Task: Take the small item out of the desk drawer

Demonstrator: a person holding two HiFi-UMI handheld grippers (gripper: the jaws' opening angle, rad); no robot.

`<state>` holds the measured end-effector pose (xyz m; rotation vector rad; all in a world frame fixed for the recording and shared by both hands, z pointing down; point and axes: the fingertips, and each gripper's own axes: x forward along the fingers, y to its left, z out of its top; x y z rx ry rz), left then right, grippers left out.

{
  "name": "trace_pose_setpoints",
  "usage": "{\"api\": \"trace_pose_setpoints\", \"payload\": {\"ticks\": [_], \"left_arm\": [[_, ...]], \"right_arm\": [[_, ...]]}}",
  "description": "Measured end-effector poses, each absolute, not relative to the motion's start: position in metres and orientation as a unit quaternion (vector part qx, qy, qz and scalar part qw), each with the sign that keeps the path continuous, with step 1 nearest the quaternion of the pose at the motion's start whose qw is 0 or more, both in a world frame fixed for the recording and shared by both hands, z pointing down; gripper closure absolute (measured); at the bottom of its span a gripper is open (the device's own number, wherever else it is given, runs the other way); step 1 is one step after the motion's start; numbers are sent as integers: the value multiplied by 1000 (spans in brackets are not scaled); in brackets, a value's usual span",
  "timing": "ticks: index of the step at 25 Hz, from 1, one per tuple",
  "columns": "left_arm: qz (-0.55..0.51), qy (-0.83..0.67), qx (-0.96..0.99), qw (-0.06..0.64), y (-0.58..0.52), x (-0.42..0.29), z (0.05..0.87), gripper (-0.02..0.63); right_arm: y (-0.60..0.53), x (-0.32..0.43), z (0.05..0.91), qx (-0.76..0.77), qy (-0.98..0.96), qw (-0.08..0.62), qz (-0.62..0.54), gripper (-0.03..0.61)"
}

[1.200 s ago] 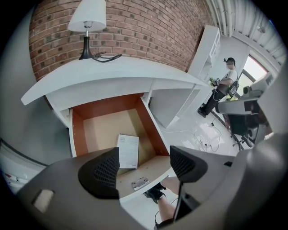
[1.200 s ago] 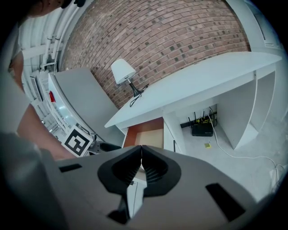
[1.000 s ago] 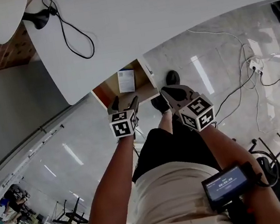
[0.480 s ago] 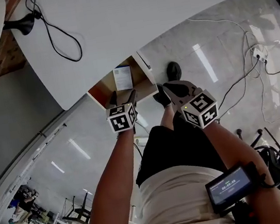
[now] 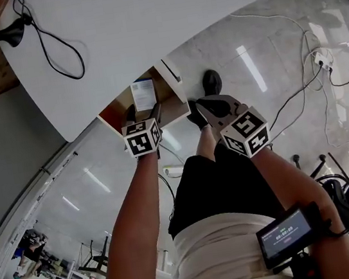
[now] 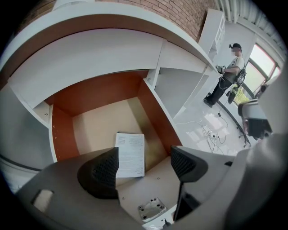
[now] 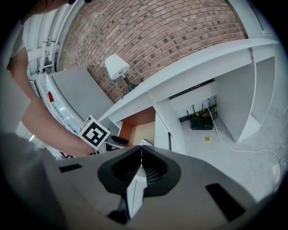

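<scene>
White small item (image 6: 130,155), orange-brown drawer (image 6: 99,90), red brick wall (image 7: 171,40)

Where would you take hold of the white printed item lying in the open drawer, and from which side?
Probably across its two long edges, coming down through the open top of the drawer. The white printed item lies flat on the drawer floor, clear of the walls, and looks narrower than the gap of the open left claw above it. Its thickness cannot be told.
</scene>
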<state>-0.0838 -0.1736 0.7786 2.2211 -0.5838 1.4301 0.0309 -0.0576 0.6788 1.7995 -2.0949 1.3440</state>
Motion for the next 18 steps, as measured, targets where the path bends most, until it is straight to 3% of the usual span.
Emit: {"api": "trace_pose_setpoints", "payload": {"ticks": [18], "left_arm": [[559,-197,786,176,-202,-62,823,238]], "right_arm": [[-54,34,712,567,-680,29,465,572]]}}
